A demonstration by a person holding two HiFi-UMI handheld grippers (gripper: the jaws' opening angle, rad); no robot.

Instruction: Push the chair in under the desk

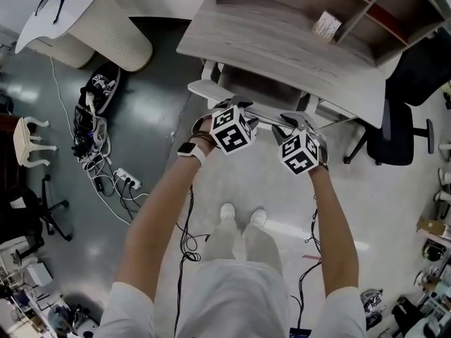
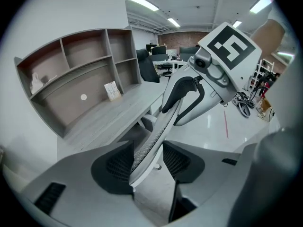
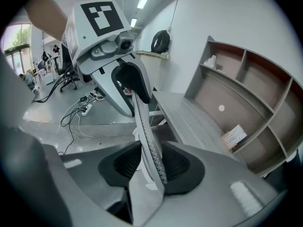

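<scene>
Bright ceiling strips (image 2: 142, 1) light everything evenly (fisheye edges darken).

- Wore a white short-sleeved shirt (image 1: 225, 303), pale trousers (image 1: 243, 243), white shoes (image 1: 227, 211).
- Bore a white-strapped watch (image 1: 189, 148) on the left wrist.
- Showed grey left gripper (image 2: 147, 161) and right gripper (image 3: 150, 167), black ribbed pads (image 2: 118, 164), black-and-white marker cubes (image 1: 232, 130).
- Trailed thin black cables (image 1: 187, 241).

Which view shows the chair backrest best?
Left gripper view: the chair backrest runs from between the left gripper jaws up to the right gripper, both clamped on its edge. The right gripper view shows the same from the other side. In the head view the grippers hide most of it.
</scene>
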